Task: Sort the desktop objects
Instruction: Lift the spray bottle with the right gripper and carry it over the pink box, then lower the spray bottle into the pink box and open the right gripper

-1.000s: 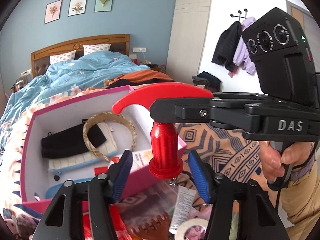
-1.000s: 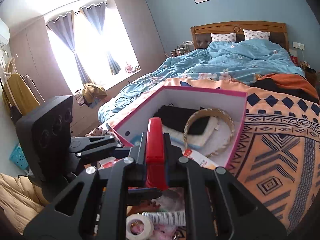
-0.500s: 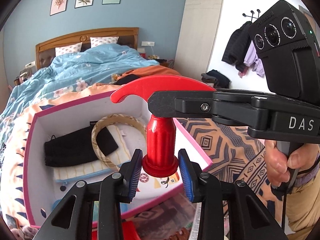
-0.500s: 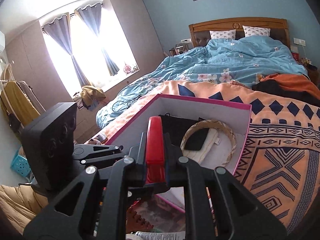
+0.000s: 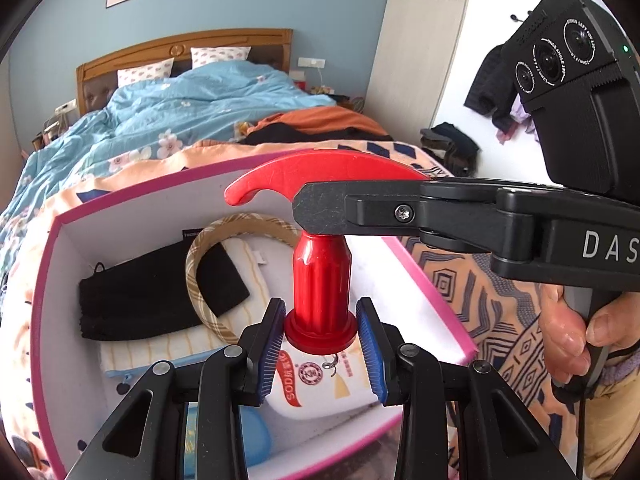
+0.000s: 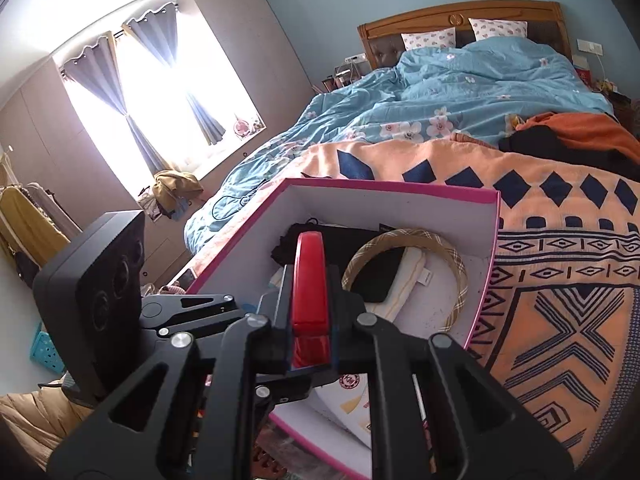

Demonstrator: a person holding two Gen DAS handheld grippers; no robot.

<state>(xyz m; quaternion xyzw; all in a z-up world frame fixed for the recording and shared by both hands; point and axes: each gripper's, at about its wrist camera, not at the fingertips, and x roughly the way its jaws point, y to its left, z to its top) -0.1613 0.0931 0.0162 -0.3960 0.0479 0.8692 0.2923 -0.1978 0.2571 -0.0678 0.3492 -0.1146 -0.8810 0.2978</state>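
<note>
A wide bed fills the room, its rumpled blue floral duvet point(image 6: 460, 92) giving way to a flat orange blanket point(image 6: 560, 280) printed with navy diamonds and zigzags. On that blanket sits a rectangular cardboard box point(image 5: 44, 280), pink outside with matte white walls. Inside lie a soft black drawstring pouch point(image 5: 132, 292), a cream quilted pad point(image 5: 248, 256) beneath it, a woven plaid headband hoop point(image 5: 196, 264) curving over both, a glossy white packet point(image 5: 320, 384) with red print, and a smooth blue case point(image 5: 252, 436) at the near corner.

Held above the box is a glossy red plastic hammer point(image 5: 320, 280) with a ribbed cylindrical handle, flared base and curved claw head. The right gripper point(image 6: 310, 320), black and angular, is clamped on the flat head, fingers pressed against both sides. The left gripper point(image 5: 322, 344) has its ridged blue pads point(image 5: 370, 344) closed narrowly about the flared base, touching or nearly so; whether it bears any load I cannot tell.
</note>
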